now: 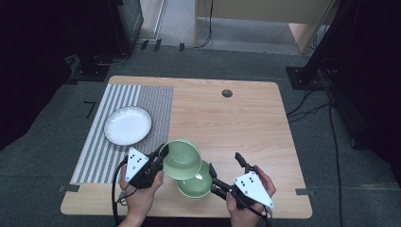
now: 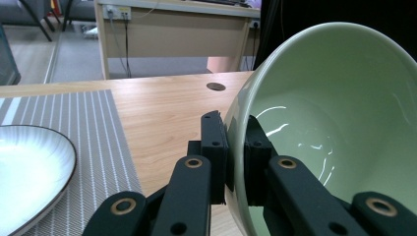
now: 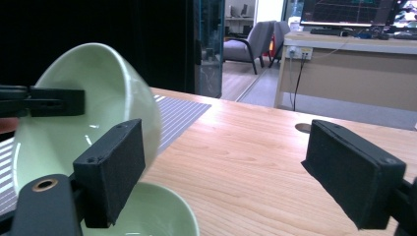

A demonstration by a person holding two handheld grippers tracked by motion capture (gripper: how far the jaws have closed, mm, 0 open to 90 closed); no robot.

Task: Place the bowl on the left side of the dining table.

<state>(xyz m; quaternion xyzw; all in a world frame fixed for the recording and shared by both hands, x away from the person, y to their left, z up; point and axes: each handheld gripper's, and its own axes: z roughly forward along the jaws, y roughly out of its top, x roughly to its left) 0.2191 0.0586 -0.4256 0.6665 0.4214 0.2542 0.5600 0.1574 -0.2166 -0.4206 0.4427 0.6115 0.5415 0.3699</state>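
Overhead, high view: left gripper (image 1: 162, 153) clamps the rim of the upper green bowl (image 1: 182, 158), tilted above the lower green bowl (image 1: 195, 184) near the table's (image 1: 236, 123) front edge. Left gripper view: pads pinch the rim; mouth faces right. Right gripper view: right gripper (image 3: 223, 167) wide, nothing held. No legible writing.

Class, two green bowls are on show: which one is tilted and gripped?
The upper green bowl, tilted, its rim clamped by the left gripper; the lower green bowl sits upright, ungripped.
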